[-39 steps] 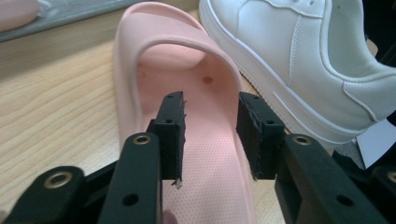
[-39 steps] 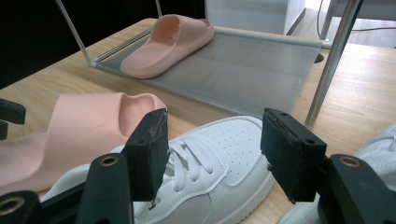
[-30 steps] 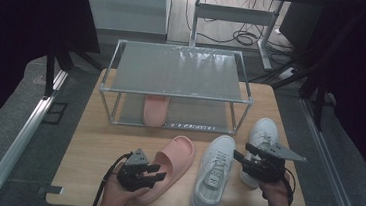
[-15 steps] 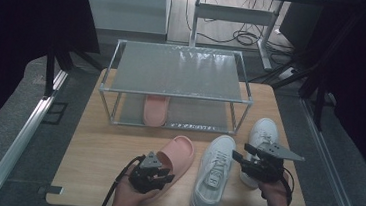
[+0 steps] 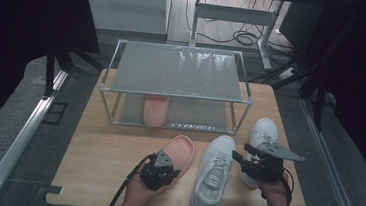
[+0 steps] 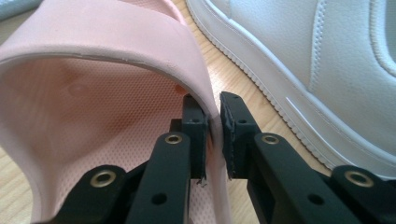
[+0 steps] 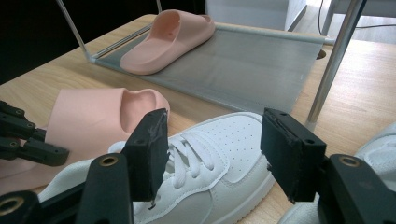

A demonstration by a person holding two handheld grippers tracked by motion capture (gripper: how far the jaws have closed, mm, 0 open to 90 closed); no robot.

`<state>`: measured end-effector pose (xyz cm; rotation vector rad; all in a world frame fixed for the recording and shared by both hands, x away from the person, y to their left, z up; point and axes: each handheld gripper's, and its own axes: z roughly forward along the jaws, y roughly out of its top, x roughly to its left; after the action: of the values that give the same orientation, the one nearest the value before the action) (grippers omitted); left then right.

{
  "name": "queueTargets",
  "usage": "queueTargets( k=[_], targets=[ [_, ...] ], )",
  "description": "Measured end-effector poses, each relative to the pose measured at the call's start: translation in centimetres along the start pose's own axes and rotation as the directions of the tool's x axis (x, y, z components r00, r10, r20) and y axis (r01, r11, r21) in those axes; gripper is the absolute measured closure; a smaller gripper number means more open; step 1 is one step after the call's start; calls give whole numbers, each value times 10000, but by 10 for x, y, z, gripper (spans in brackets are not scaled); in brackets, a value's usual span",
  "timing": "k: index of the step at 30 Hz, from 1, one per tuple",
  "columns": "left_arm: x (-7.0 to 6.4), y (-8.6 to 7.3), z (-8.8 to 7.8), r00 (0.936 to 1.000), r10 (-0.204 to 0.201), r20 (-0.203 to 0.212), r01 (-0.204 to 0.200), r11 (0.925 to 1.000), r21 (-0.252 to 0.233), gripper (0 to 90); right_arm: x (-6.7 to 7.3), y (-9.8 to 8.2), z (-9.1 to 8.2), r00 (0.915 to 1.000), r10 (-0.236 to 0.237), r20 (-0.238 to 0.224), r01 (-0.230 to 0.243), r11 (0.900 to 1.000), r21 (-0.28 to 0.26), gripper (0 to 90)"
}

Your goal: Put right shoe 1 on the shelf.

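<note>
Fingers of the left gripper [image 6: 212,135] have just been closing and now pinch the side wall of the pink slipper [image 5: 179,153], which lies near the tabletop's [image 5: 100,161] front edge beside a white sneaker [image 5: 213,173]. The right gripper [image 7: 212,154] hovers wide open, holding nothing.

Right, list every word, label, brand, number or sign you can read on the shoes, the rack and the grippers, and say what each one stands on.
None: no readable text.
Pink slipper pinched by the left gripper, whose jaws have just been closing: plain, no mark.
White sneaker beyond the open right gripper: only stitching and perforations, no logo legible.
Second pink slipper on the rack's lower shelf: plain.
Second white sneaker: too small to tell.
</note>
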<state>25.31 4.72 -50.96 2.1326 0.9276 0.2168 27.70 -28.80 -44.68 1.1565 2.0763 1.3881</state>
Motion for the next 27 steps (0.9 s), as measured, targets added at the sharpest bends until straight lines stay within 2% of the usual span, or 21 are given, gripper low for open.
queueTargets(
  k=[4,15,23,27],
  targets=[
    [-1,0,1,9998,-36,-192,34,9999,-106,839,1,0,1,10000,-32,0,32,10000,19,419],
    [1,1,-2,9992,-86,-399,70,9992,-406,847,0,0,0,10000,-41,10,41,10000,13,419],
    [10,15,-8,9976,-358,-586,308,9959,-855,843,1,0,-1,10000,-61,32,61,10000,-11,420],
    [17,26,-3,9961,-485,-732,409,9940,-1016,842,0,0,0,10000,-44,33,44,10000,2,419]
  ],
)
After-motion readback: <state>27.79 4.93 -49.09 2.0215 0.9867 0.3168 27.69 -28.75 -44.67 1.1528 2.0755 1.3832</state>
